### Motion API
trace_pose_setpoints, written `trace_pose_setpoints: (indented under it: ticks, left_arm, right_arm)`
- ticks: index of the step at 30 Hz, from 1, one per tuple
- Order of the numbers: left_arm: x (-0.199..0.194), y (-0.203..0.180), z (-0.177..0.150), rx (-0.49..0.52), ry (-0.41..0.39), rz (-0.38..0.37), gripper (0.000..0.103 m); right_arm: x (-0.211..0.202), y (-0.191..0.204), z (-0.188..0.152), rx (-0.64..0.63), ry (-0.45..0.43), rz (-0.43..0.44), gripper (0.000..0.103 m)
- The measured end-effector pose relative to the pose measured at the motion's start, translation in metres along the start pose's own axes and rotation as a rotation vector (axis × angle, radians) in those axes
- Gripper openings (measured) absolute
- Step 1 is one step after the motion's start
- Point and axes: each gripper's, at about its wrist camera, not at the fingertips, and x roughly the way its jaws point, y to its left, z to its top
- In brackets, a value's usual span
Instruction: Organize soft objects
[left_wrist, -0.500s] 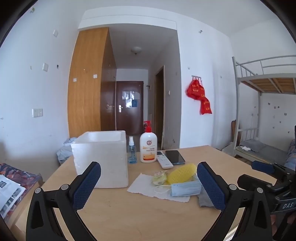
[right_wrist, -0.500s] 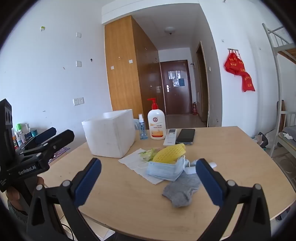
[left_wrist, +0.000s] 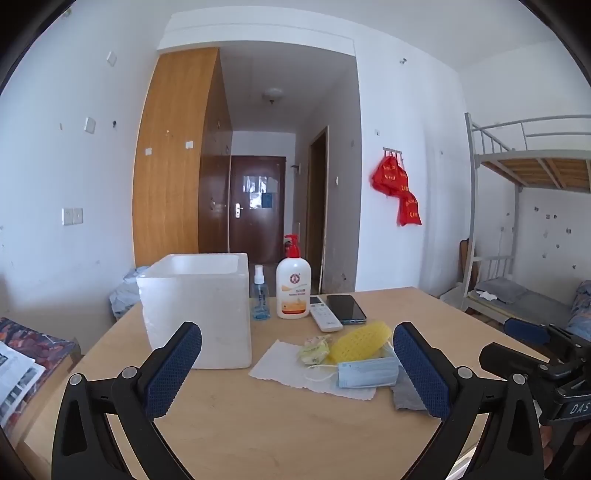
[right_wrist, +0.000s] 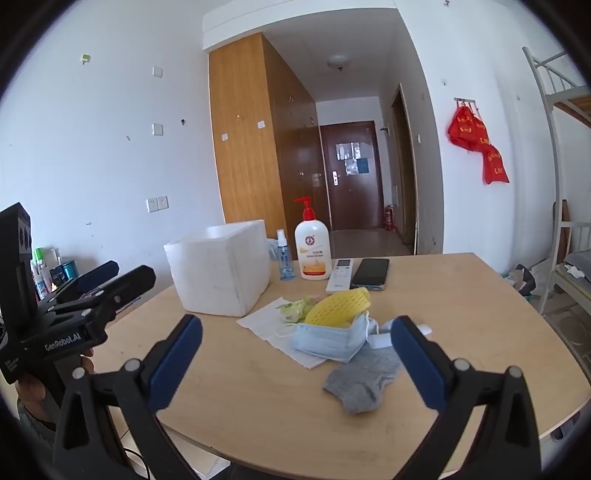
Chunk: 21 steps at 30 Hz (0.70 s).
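A pile of soft things lies mid-table: a blue face mask (left_wrist: 367, 373) (right_wrist: 327, 339), a yellow mesh sponge (left_wrist: 360, 340) (right_wrist: 340, 310), a small green-yellow cloth (left_wrist: 313, 350) (right_wrist: 293, 309), a white paper towel (left_wrist: 295, 373) (right_wrist: 266, 325) and a grey sock (right_wrist: 364, 380) (left_wrist: 406, 395). A white foam box (left_wrist: 199, 310) (right_wrist: 221, 273) stands open to the left. My left gripper (left_wrist: 297, 373) is open and empty, above the table's near side. My right gripper (right_wrist: 295, 362) is open and empty, short of the mask and sock.
A red-pump lotion bottle (left_wrist: 293, 288) (right_wrist: 312, 254), a small spray bottle (left_wrist: 260, 299), a white remote (left_wrist: 325, 318) (right_wrist: 340, 275) and a black phone (left_wrist: 345, 308) (right_wrist: 370, 272) stand behind the pile. A bunk bed (left_wrist: 524, 236) is at the right.
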Motion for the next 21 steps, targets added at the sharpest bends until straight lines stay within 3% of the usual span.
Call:
trace_pose_setpoints:
  ticks: [21]
  left_arm:
    - [-0.0026,-0.0008,0.0027,0.016,0.007,-0.004,0.103]
  right_arm:
    - [0.0005,0.0023,0.0034,0.005,0.001,0.007,0.103]
